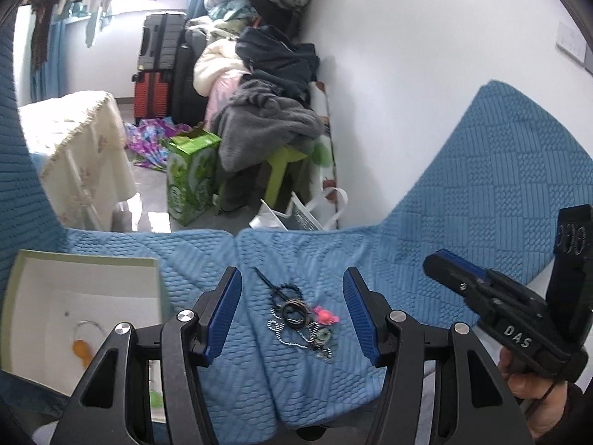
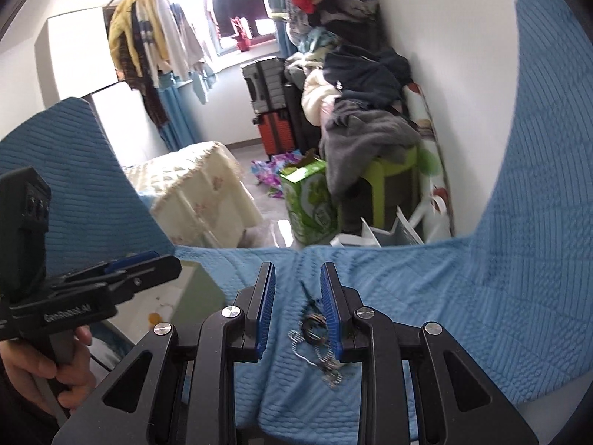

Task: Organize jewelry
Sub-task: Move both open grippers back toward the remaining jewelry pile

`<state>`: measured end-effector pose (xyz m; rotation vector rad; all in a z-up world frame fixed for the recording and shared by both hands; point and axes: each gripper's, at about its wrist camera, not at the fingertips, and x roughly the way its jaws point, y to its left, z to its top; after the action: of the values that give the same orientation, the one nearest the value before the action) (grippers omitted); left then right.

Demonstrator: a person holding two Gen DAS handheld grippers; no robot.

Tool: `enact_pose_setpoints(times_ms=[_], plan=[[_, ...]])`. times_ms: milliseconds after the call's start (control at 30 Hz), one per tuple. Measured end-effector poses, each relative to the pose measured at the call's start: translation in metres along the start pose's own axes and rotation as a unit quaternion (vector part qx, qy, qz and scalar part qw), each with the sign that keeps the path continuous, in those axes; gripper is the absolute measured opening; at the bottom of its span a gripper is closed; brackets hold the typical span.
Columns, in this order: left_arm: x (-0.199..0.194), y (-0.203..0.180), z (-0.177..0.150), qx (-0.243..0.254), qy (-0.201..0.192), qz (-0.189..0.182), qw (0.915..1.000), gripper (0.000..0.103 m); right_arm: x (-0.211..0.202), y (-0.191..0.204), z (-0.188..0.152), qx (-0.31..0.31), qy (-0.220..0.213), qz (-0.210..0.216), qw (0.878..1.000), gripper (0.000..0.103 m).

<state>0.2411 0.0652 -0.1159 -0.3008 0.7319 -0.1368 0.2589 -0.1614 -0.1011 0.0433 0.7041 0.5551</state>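
A: What are the jaws of the left gripper (image 1: 291,313) doing?

B: They are spread wide and hold nothing. The jewelry pile (image 1: 300,319) lies between them, down on the blue quilted cover (image 1: 463,222).

A: What is in the pile?

B: A dark ring (image 1: 294,311), a little pink piece (image 1: 324,314), a black-and-white cord (image 1: 287,337) and a thin dark pin (image 1: 264,278). They are all tangled close together.

A: And the right gripper (image 2: 298,311)?

B: Its jaws are apart too, but closer together, and they hold nothing. The pile sits just by the right-hand blue pad (image 2: 331,315); I cannot tell if it touches.

A: Is there a box?

B: Yes, an open box (image 1: 22,285) with a white inside sits on the cover, left of the pile. A thin wire hoop (image 1: 89,328) and an orange piece (image 1: 79,346) lie in it.

A: What is farther away?

B: A green carton (image 1: 191,181) on the floor, a heap of clothes (image 1: 267,118) by the white wall and stacked suitcases (image 1: 155,66).
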Motion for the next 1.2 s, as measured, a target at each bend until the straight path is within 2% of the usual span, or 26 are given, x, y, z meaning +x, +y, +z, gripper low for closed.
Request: enact_pose_setpoints(times_ms=[200, 367, 533, 900, 1100, 1200], plan=[[0.030, -0.007, -0.022, 0.013, 0.017, -0.010, 0.9997, 0.057, 0.011, -0.021, -0.028, 0.001, 0.018, -0.009, 1.000, 0.023], [0.053, 0.000, -0.040, 0.005, 0.035, -0.012, 0.9993, 0.056, 0.027, -0.030, -0.052, 0.005, 0.040, -0.009, 0.999, 0.023], [0.072, 0.009, -0.048, -0.014, 0.052, -0.026, 0.9982, 0.055, 0.038, -0.030, -0.056, 0.004, 0.045, 0.000, 0.999, 0.023], [0.133, 0.016, -0.058, -0.019, 0.114, -0.036, 0.9927, 0.055, 0.084, -0.044, -0.077, 0.006, 0.098, 0.005, 0.995, 0.023], [0.167, 0.018, -0.063, -0.016, 0.145, -0.023, 0.9891, 0.054, 0.112, -0.054, -0.079, 0.019, 0.133, 0.005, 0.991, 0.023], [0.182, 0.024, -0.062, -0.032, 0.157, -0.030, 0.9866, 0.048, 0.128, -0.060, -0.081, 0.022, 0.154, -0.006, 0.988, 0.023]])
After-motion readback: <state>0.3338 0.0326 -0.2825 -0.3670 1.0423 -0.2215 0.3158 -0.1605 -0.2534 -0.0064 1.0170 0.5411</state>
